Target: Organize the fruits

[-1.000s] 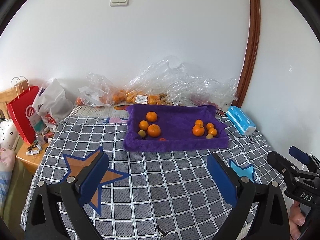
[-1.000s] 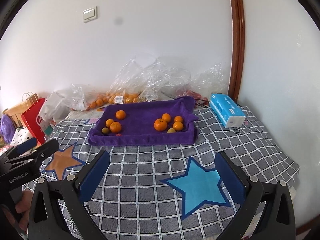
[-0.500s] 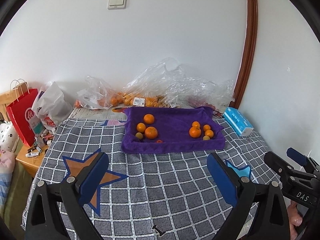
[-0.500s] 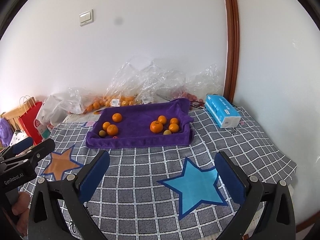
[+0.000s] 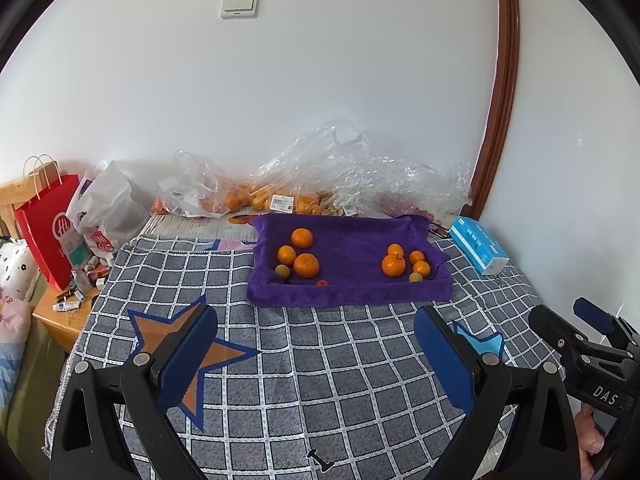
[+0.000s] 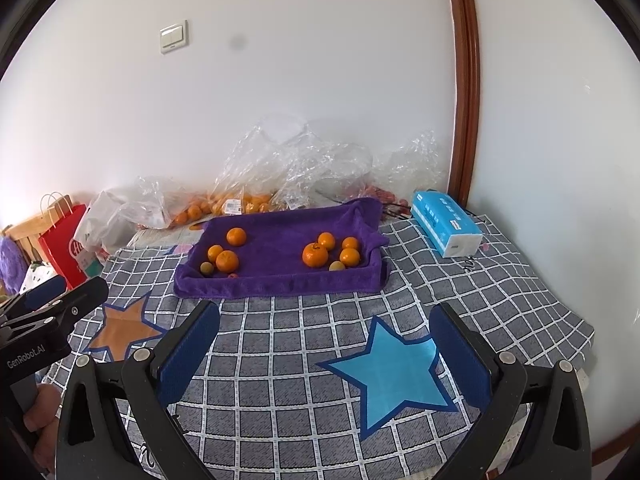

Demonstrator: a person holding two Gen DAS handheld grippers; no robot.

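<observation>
A purple towel-lined tray [image 5: 352, 292] [image 6: 280, 282] lies at the far side of a grey checked cloth. Its left part holds three oranges [image 5: 306, 265] [image 6: 227, 261] and a small yellow-green fruit [image 5: 282, 271]. Its right part holds several oranges [image 5: 393, 265] [image 6: 315, 255] and another small yellowish fruit [image 5: 415, 277]. A tiny red thing [image 5: 322, 282] rests near the tray's front wall. My left gripper [image 5: 316, 348] and my right gripper [image 6: 326, 340] hang open and empty above the cloth, well short of the tray.
Clear plastic bags with more oranges [image 5: 256, 200] pile against the white wall behind the tray. A blue tissue pack [image 6: 446, 228] lies to the right. A red paper bag [image 5: 52, 228] and a white bag [image 5: 108, 208] stand at the left, over a wooden bedside table [image 5: 64, 320].
Both grippers have drawn back and risen a little, so the tray and fruit look smaller and farther. Jaws stayed open; no fruit moved.
</observation>
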